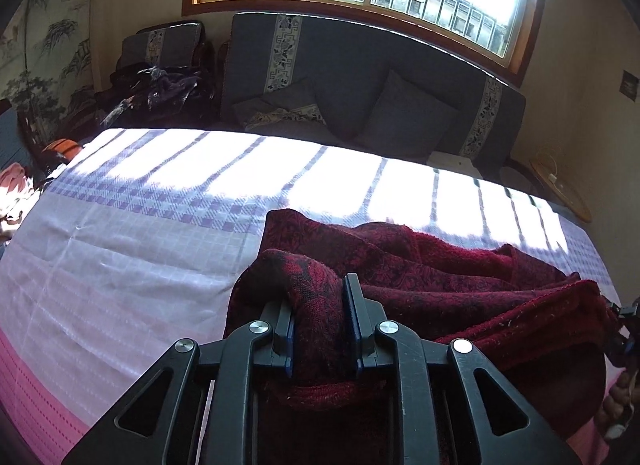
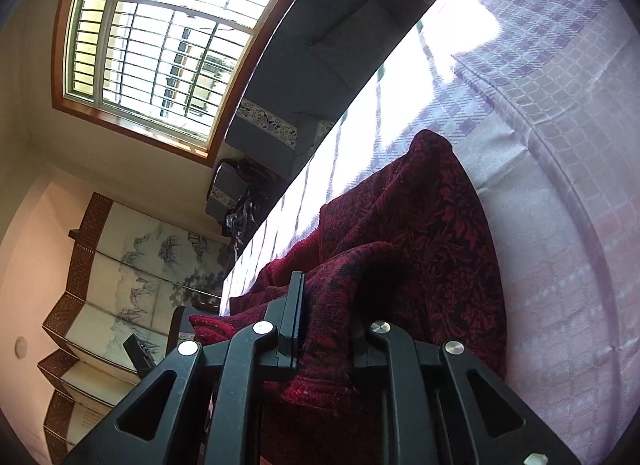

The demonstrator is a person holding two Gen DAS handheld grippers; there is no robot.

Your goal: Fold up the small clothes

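**Inspector:** On the checked bedsheet [image 1: 120, 249], toward its near edge, lies the dark red knitted garment [image 1: 420, 265], rumpled and only partly flat. Left gripper [image 1: 318, 313] is clamped on a raised roll of that knit, cloth filling the narrow gap between its fingers.

**Assistant:** And the right?

**Inspector:** Right gripper [image 2: 326, 313] is likewise closed on a bunch of the garment [image 2: 420, 225]; one finger is buried in the cloth, so how deep the grip goes is hard to confirm. Both holds appear to sit along one edge, the rest trailing toward the sofa [image 1: 360, 77] side.

**Assistant:** Recommendation for the fold?

**Inspector:** Lift both holds level and together, keeping the edge taut between them so the knit does not sag in the middle. Carry it across until edge meets edge, lower flat, then release. Thick knit bunches easily; an uneven pull would likely leave a skewed fold.
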